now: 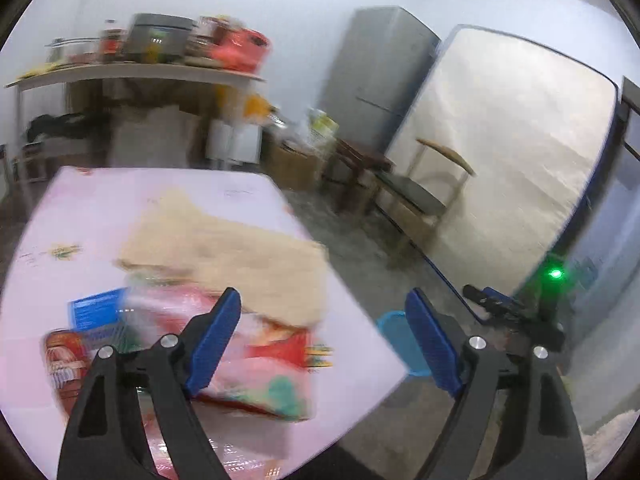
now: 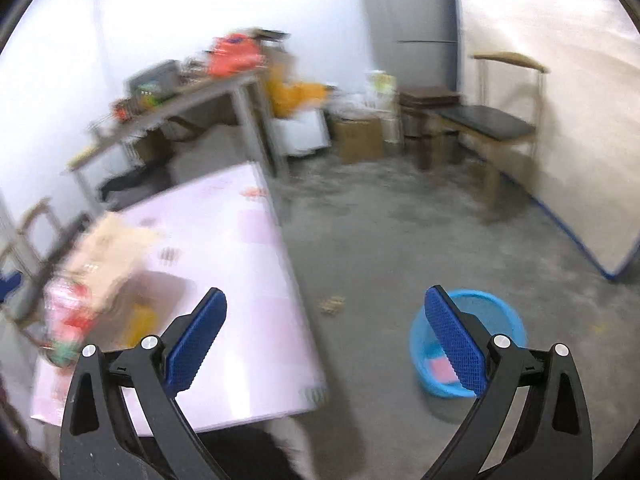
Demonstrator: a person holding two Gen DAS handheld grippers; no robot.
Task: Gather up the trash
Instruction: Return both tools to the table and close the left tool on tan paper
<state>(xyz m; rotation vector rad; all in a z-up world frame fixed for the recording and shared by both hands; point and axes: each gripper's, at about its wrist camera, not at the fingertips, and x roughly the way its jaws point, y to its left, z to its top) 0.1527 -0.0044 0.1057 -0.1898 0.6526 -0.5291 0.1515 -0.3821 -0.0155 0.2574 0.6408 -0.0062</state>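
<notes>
In the left wrist view my left gripper is open and empty above the near right part of a table with a pink cloth. Under its left finger lies a red and pink plastic wrapper. A blue box, a red packet and a brown cardboard sheet lie beside it. In the right wrist view my right gripper is open and empty over the floor, between the table and a blue basket. Something pink lies in the basket. All is motion-blurred.
A cluttered shelf table stands at the back wall, with boxes, a fridge and a chair to its right. A large white board leans on the right. A black device with a green light stands near the basket.
</notes>
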